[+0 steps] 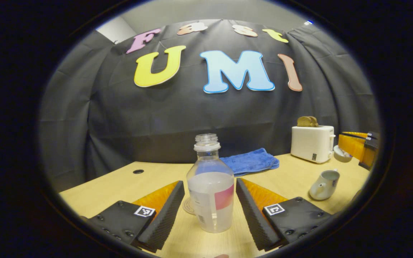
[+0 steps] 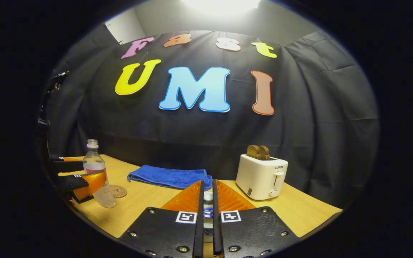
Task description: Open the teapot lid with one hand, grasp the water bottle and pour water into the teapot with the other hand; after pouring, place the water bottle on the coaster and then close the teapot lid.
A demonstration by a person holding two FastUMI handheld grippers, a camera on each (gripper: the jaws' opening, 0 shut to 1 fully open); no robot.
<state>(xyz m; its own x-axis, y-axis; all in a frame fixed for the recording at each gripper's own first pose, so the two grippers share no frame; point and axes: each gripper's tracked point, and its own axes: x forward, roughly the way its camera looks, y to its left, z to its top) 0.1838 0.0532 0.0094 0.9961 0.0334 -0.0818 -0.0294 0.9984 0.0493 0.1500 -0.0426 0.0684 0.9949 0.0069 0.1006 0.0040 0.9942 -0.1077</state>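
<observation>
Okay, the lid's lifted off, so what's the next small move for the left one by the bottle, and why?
Probably close the left hand-held gripper on the clear plastic water bottle. Its fingers sit open on either side of the uncapped bottle without touching it, while the right hand-held gripper holds the small teapot lid, and the white ceramic teapot stands open.

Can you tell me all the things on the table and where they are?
water bottle: one, clear, no cap, between the left gripper's open fingers
coaster: one, tan, beside the bottle
towel: one, blue, folded at the back
toaster: one, white, brown toast in it, back right
teapot: one, white, lid off, in front of the toaster
teapot lid: one, held in the right gripper
table: one, light wood
left gripper: open around the bottle
right gripper: shut on the lid
</observation>
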